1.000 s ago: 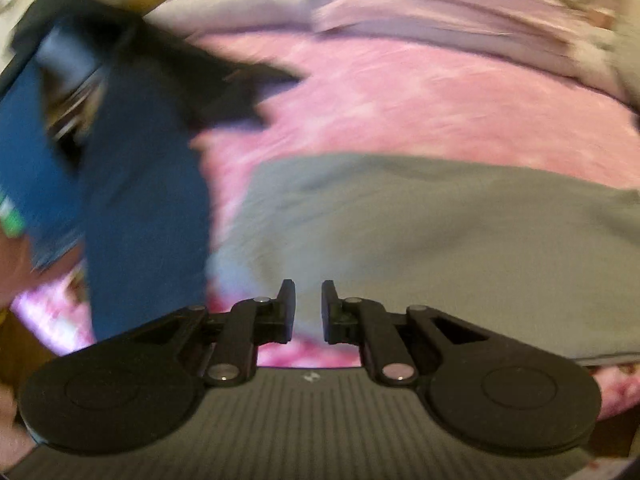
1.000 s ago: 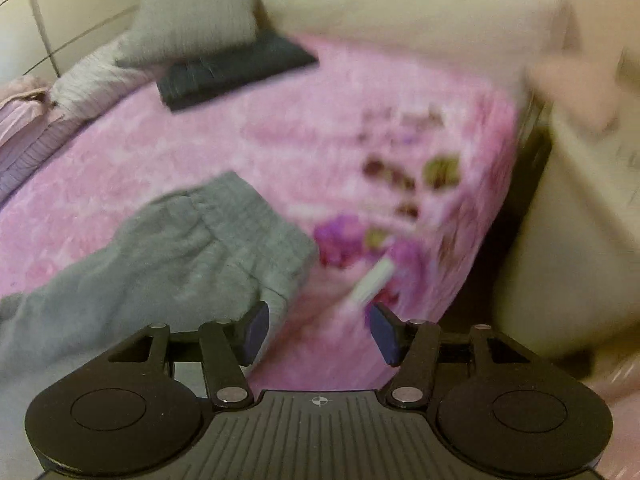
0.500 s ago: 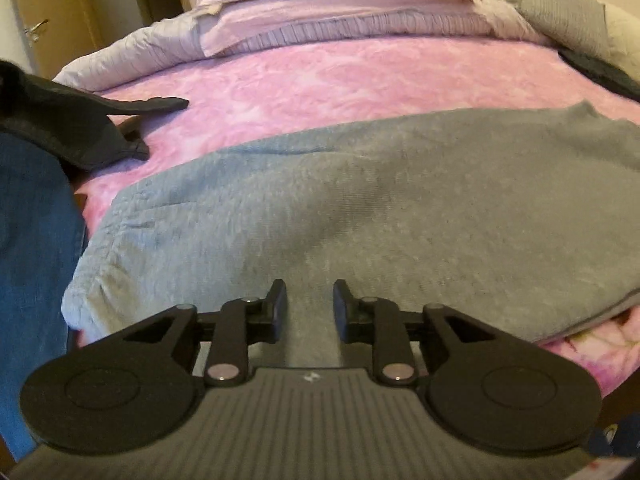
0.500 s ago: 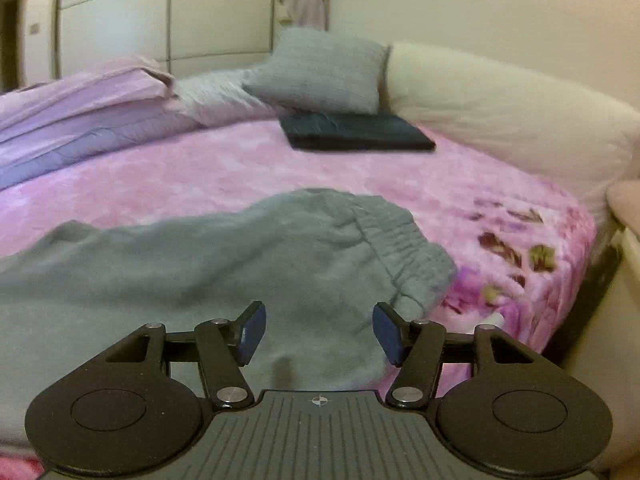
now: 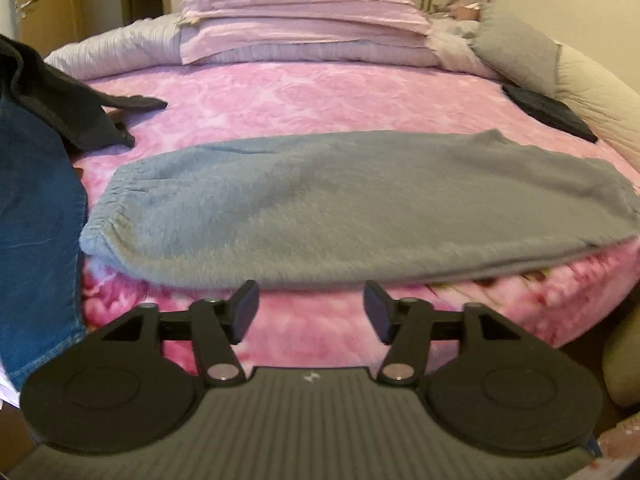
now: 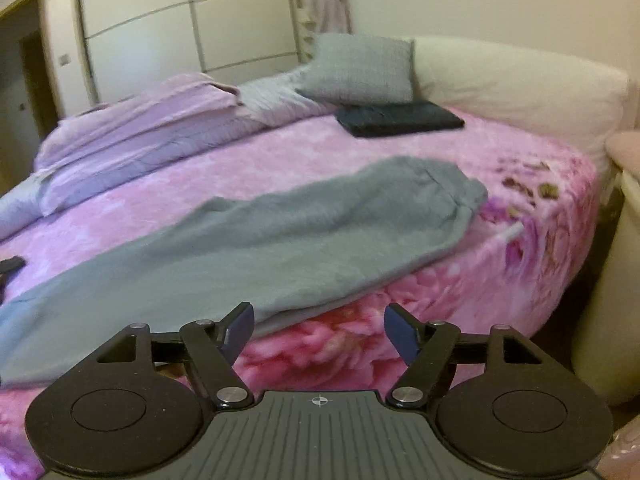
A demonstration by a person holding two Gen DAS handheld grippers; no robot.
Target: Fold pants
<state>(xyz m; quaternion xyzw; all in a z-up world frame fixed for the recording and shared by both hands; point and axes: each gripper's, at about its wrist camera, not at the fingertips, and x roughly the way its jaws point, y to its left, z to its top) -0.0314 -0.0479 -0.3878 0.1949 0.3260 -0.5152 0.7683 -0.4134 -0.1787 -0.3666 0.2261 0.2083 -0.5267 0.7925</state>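
Observation:
Grey sweatpants (image 5: 344,200) lie folded lengthwise along the near edge of the pink bed, cuffs to the left and waistband to the right (image 6: 452,188). My left gripper (image 5: 311,304) hangs open just in front of the bed edge, below the pants' near hem, holding nothing. My right gripper (image 6: 318,324) is also open and empty, off the bed edge in front of the pants' upper part (image 6: 256,248).
Pink floral blanket (image 5: 320,96) covers the bed. Blue jeans (image 5: 32,216) and a black garment (image 5: 68,108) sit at the left. Folded lilac bedding (image 5: 304,32), a grey pillow (image 6: 360,68) and a folded dark item (image 6: 400,120) lie at the back. A cream object (image 6: 608,304) stands right.
Both grippers have drawn back from the pants to beyond the bed edge. The left jaws, nearly shut before, have spread wide. The right gripper stays open.

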